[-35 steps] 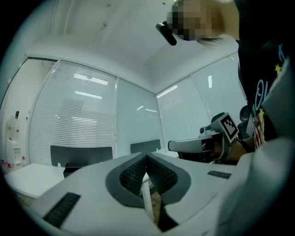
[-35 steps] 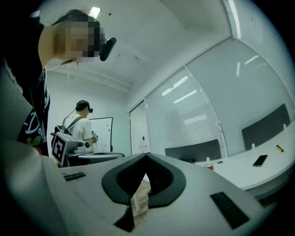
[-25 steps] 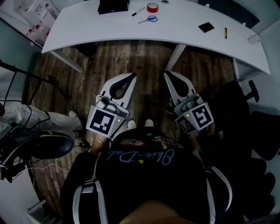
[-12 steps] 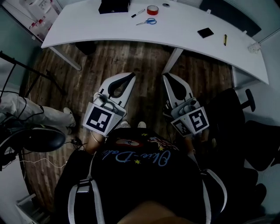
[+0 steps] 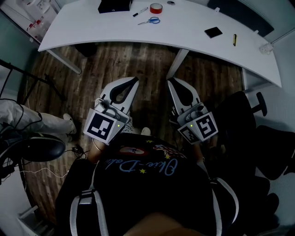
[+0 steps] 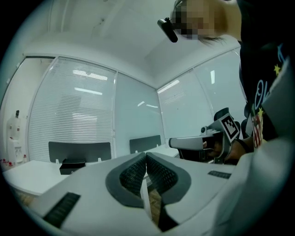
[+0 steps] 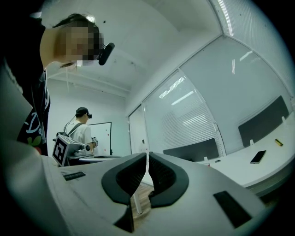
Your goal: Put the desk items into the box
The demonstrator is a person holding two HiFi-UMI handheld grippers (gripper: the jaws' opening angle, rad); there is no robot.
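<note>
a long white desk (image 5: 92, 27) with a curved front edge stands on slanted white legs (image 5: 176, 63) over a dark wood-plank floor (image 5: 138, 64). a black office chair (image 5: 251, 115) sits near its right end and another chair (image 5: 42, 150) off to the left. the walls are pale glass panels (image 6: 136, 120) with horizontal blinds (image 6: 69, 115) that catch strips of ceiling light, dark divider screens (image 6: 79, 151) rise along the desk's far edge, and a whiteboard (image 7: 105, 138) hangs on a white wall.

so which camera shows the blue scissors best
The head view: the scissors lie in plain sight on the white desk, just below the red tape roll. Neither gripper view shows them.
</note>
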